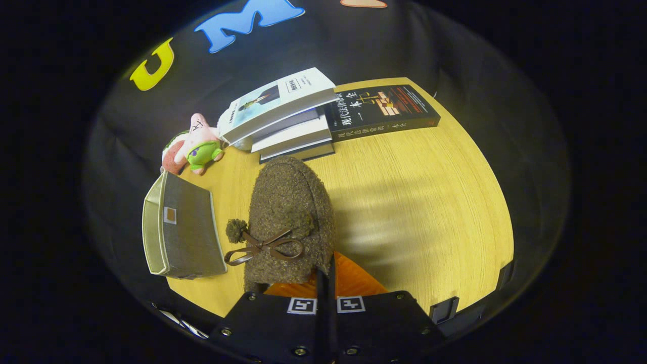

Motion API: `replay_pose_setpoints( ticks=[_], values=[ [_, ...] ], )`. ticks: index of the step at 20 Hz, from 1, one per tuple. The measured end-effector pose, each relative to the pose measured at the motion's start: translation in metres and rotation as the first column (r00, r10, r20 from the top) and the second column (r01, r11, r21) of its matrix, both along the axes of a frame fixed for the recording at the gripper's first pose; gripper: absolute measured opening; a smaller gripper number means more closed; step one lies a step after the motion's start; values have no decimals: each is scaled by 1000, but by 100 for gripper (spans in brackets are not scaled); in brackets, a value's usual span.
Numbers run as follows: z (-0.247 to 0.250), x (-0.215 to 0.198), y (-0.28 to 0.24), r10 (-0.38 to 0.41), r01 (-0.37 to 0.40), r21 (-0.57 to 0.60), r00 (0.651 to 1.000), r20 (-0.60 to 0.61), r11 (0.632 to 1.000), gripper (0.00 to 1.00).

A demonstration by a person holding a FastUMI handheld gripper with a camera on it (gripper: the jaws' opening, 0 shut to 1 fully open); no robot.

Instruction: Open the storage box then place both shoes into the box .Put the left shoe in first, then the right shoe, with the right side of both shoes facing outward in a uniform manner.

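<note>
A brown fuzzy shoe (290, 212) with a thin brown bow and a pom-pom hangs just ahead of my fingers, toe pointing away, its orange lining showing at the heel. My gripper (326, 283) is shut on the shoe's heel rim, fingers pressed close together. The grey fabric storage box (184, 232) stands to the left of the shoe on the wooden table (424, 202), its cream-lined opening turned to the left. What lies inside the box is hidden from here.
A stack of books (283, 119) lies beyond the shoe, with a dark book (381, 108) flat beside it on the right. A pink and green plush toy (194, 146) sits behind the box. Bare wood stretches to the right of the shoe.
</note>
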State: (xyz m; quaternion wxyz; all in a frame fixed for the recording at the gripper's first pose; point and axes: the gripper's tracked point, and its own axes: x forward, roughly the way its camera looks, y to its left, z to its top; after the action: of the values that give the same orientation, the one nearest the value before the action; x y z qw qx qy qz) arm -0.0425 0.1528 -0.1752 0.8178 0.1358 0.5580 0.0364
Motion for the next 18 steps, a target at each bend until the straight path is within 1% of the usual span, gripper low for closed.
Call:
replay_pose_setpoints(
  ticks=[3,7,11,18],
  values=[
    [18,9,29,34,-34,21,999,19,999,1],
    [38,27,67,112,-114,21,991,67,993,0],
    [58,38,104,146,-149,28,985,93,988,0],
    [99,50,202,246,-261,86,957,156,961,0]
  ],
)
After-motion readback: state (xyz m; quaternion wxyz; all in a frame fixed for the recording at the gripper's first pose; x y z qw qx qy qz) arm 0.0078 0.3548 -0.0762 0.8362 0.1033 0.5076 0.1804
